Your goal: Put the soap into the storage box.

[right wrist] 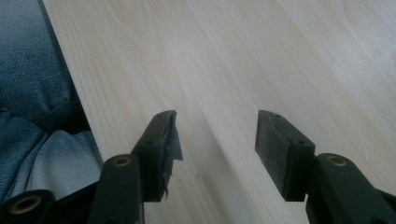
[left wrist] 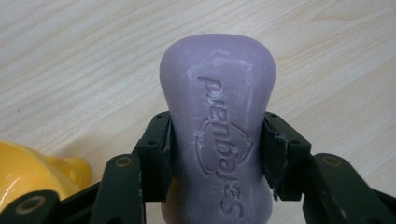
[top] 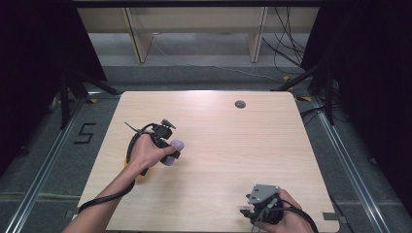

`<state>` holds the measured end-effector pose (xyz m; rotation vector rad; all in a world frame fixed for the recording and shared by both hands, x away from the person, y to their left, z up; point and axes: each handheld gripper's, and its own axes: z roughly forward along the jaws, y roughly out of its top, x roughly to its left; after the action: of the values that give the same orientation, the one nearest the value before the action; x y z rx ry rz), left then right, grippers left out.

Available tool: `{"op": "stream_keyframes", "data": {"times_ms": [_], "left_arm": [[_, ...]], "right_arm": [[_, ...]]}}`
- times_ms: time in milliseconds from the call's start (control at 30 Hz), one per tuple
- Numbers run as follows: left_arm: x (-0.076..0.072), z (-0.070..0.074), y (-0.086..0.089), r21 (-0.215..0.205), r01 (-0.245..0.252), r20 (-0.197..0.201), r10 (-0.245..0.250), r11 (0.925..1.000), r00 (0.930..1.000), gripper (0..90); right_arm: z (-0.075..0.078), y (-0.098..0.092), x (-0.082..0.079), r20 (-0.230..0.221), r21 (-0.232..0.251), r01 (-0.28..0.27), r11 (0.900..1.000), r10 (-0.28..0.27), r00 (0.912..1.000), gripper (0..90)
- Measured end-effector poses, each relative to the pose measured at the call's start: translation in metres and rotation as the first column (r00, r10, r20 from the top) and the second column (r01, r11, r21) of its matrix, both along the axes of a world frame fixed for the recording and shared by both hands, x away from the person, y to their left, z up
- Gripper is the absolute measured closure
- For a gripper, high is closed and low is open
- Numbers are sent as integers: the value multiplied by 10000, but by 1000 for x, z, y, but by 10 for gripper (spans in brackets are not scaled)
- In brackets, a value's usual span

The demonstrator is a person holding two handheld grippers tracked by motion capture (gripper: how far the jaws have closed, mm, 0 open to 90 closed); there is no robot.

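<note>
Your left gripper (left wrist: 217,154) has its jaws clamped on a bar of purple soap (left wrist: 217,126), pinching it at the narrow waist with the rounded top sticking out past the pads. In the high view the soap (top: 174,145) sits just above the left half of the table (top: 233,145), carried in your left hand (top: 145,154).

Watch that grip. Soap is waxy and slick, and the bar flares out above and below the waist, so if you tilt it or swing quickly it can slide lengthwise through the pads and drop. Squeezing harder is no cure, I judge: the pads already show pale crumbs of soap along their edges, and more pressure may gouge the bar. A yellow object (left wrist: 28,175) with a smooth, glossy, rounded body and a short neck lies close beside the jaws, so a low pass could knock it.

The soap's face is matte, scuffed whitish in places, with a raised brand stamp pressed into it. The table is pale wood-grain laminate, smooth and flat, with a small dark round plug (top: 240,104) near the far edge.

Your right gripper (right wrist: 217,135) stands open over bare table at the near right corner, holding nothing; one pad's lining looks torn and ragged, which could weaken any later grip.
</note>
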<state>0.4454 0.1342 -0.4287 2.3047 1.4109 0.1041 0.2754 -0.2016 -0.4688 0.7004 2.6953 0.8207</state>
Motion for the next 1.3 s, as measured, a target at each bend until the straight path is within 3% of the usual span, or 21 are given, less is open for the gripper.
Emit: {"op": "stream_keyframes", "data": {"times_ms": [33, 67, 100, 167, 200, 300, 333, 367, 400, 533, 800, 833, 900, 1133, 1300], "left_arm": [[0, 0, 0, 0, 0, 0, 0, 10000, 10000, 490], [-1, 2, 2, 81, 92, -7, -92, 9999, 10000, 490], [-1, 2, 2, 81, 92, -7, -92, 9999, 10000, 489], [-4, 4, 4, -22, 52, 49, -52, 10000, 10000, 490], [-5, 5, 5, -5, 132, 97, -132, 9999, 9999, 490], [-6, 7, 9, 67, 306, 77, -307, 9995, 9995, 490], [-9, 8, 10, -55, 23, 165, -22, 10000, 9999, 490], [-9, 9, 12, 29, 231, 259, -231, 9997, 9994, 490], [-11, 10, 12, -121, -20, 213, 23, 9999, 9998, 490], [-14, 13, 18, -115, 54, 250, -51, 9999, 9997, 489], [-19, 16, 24, 57, -51, 185, 50, 10000, 9998, 489], [-20, 16, 26, 98, 33, 319, -36, 9999, 9995, 489], [-22, 17, 27, 14, -195, 312, 195, 9998, 9993, 490], [-22, 19, 30, -44, -165, 303, 166, 9999, 9994, 490], [-22, 21, 32, -101, -433, 181, 434, 9990, 9989, 489]], "right_arm": [[0, -1, 1, 79, -17, -27, 10000, 28, 10000, 474], [1, 1, -1, -169, 55, 205, 9998, -204, 9996, 468], [1, -1, 3, 94, -8, -134, 9999, 134, 9999, 463], [2, -1, 2, -60, -17, 52, 10000, -52, 10000, 450], [0, -2, 4, 153, 28, -242, 9997, 242, 9996, 444], [0, -1, 4, 165, 50, -122, 9999, 122, 9998, 436], [-1, -2, 5, 291, -5, -177, 9998, 177, 9994, 428], [-1, -2, 3, 131, 30, -16, 10000, 15, 9999, 424], [-1, -2, 3, 56, 26, 12, 10000, -12, 10000, 417], [-1, -1, 2, 4, 57, 305, 9995, -305, 9995, 409], [-1, -2, 2, 2, 123, 341, 9993, -341, 9994, 409], [-1, -2, 2, -11, 95, 333, 9994, -332, 9994, 409], [-1, -2, 2, -8, 94, 315, 9995, -315, 9995, 410], [1, -2, 3, -75, 65, 282, 9996, -281, 9996, 411], [0, -2, 3, -89, 60, 290, 9996, -290, 9995, 411]]}}
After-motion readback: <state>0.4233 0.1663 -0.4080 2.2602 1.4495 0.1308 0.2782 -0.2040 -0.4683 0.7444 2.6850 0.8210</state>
